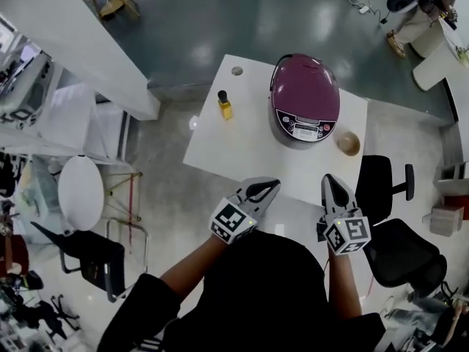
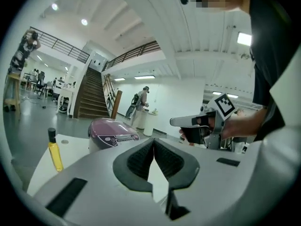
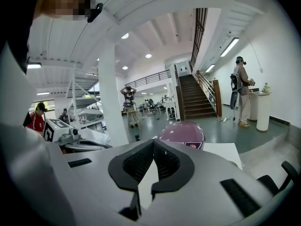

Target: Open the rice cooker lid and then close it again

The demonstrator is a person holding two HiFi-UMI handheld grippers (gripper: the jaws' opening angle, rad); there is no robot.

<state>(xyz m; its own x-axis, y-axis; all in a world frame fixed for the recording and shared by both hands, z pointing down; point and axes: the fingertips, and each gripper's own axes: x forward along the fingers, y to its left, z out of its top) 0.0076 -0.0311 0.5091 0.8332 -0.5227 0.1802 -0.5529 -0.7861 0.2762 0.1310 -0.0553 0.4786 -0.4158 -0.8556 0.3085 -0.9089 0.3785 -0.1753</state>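
Note:
A purple rice cooker (image 1: 305, 100) with its lid down stands at the far right of a white table (image 1: 242, 141); its control panel faces me. It also shows in the left gripper view as the cooker (image 2: 113, 132) and in the right gripper view as the cooker (image 3: 182, 133). My left gripper (image 1: 270, 188) is shut and empty, held over the table's near edge, well short of the cooker. My right gripper (image 1: 332, 185) is shut and empty too, near the table's front right edge. In its own view the left gripper (image 2: 154, 141) sees the right one (image 2: 195, 121) beside it.
A yellow bottle with a black cap (image 1: 224, 105) stands on the table left of the cooker. A small wooden bowl (image 1: 348, 143) sits to the cooker's right. A black office chair (image 1: 385, 185) stands by the table's right side, a round white stool (image 1: 80, 193) to the left.

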